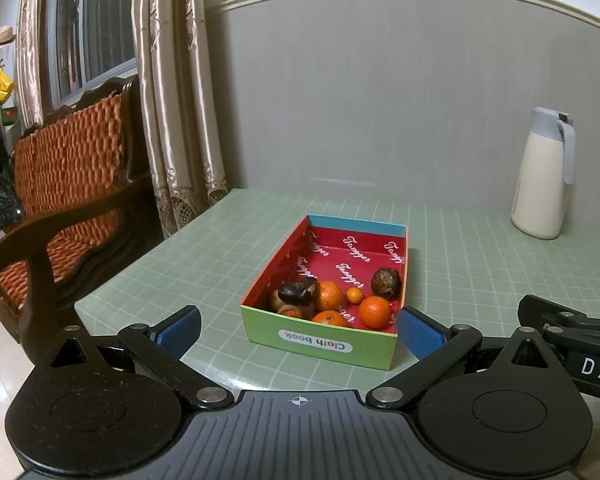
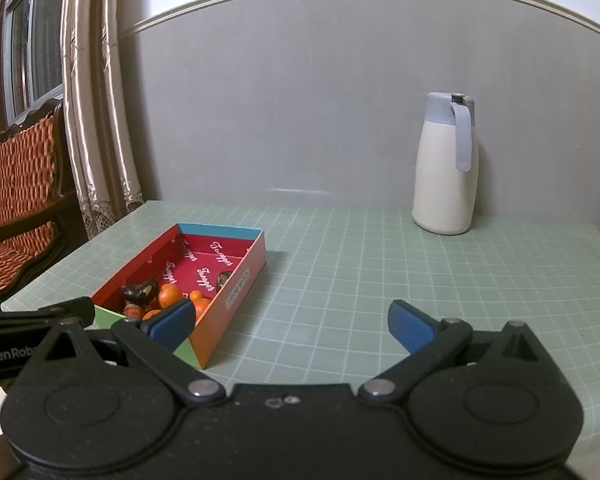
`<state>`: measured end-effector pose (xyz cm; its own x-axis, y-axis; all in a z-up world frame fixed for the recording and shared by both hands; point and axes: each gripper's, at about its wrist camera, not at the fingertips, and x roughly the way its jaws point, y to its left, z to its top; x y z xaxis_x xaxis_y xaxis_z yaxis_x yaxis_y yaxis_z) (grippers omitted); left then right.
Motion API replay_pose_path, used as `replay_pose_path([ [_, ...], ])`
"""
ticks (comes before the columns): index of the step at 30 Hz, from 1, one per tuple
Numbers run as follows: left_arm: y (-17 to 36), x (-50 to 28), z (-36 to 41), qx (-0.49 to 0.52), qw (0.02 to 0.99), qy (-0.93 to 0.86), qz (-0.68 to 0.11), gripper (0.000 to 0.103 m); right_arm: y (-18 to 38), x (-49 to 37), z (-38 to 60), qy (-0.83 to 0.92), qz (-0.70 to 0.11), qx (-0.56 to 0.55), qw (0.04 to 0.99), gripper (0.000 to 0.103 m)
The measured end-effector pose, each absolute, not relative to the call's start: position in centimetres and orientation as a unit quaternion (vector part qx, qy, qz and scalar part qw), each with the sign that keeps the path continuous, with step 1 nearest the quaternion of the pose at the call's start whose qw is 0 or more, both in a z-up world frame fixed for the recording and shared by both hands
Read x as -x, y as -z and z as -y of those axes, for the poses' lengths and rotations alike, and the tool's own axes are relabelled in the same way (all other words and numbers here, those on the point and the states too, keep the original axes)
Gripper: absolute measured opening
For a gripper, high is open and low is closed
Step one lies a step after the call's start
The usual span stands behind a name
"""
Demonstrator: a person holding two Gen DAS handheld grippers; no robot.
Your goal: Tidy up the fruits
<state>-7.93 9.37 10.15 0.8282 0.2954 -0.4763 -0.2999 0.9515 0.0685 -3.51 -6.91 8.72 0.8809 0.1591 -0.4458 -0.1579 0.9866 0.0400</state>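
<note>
Fruit sits heaped at the near end of an open cardboard box [image 1: 260, 276] straight ahead of your left gripper [image 1: 300, 330], whose blue-padded fingers [image 1: 418, 334] are spread wide and hold nothing; the box's green front wall lies between them, just beyond the tips. Inside, on a glossy red lining printed with white script, you have smooth round oranges [image 1: 375, 312], a tiny orange one [image 1: 355, 295], a wrinkled brown round fruit [image 1: 385, 283] on the right and a dark, lumpy fruit [image 1: 297, 291] on the left. The far half of the box is bare. Your right gripper [image 2: 290, 322] is also spread wide and empty, over the table [image 2: 360, 272]; the box lies to its left, its corner just behind the left finger. The table wears a pale green covering ruled in a white grid. A cream jug [image 2: 446, 168] with a grey lid and handle stands upright at the far wall, well apart from the box.
</note>
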Motion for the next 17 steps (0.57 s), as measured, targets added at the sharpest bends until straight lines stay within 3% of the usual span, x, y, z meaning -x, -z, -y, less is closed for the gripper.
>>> replay_pose_path([
  [17, -10.14, 7.17, -8.90, -0.009, 0.960, -0.164, -0.228, 0.103, -8.59, 2.96, 6.74, -0.086, -0.229, -0.006, 0.969, 0.103],
])
